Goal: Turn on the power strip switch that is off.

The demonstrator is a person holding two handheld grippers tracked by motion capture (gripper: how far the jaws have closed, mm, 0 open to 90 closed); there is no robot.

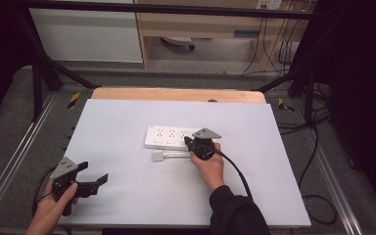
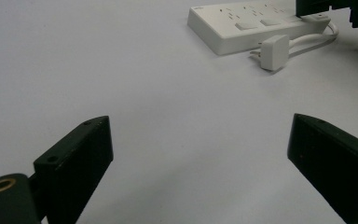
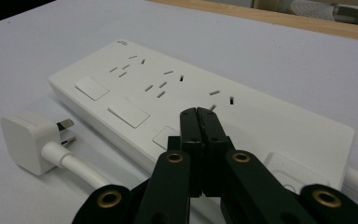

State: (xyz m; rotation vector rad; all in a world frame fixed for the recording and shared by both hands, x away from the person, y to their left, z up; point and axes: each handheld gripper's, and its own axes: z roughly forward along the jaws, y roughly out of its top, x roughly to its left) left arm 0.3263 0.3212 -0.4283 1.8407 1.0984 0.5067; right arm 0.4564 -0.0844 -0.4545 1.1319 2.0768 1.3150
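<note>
White board (image 1: 127,196) over a wooden table (image 1: 176,94) in high view. White strip (image 1: 169,137) at board centre, long side across. White plug (image 1: 157,156) just beside its near edge, cord (image 1: 178,154) running right. Right gripper (image 1: 188,142) at strip's right end, held by right hand (image 1: 209,165), dark sleeve (image 1: 235,213) below. Left gripper (image 1: 93,174) at near-left corner, well apart from strip, in left hand (image 1: 54,205); jaws spread.

Left gripper view: left gripper (image 2: 198,158) spread wide over bare board (image 2: 144,93), nothing between. Strip (image 2: 256,25) and plug (image 2: 275,52) far ahead at upper right.

Right gripper view: right gripper (image 3: 198,114) pressed together, empty, tips over strip (image 3: 135,88) top near a socket. Contact with strip: cannot tell. Plug (image 3: 25,140) to left, prongs toward strip, apart from it.
</note>
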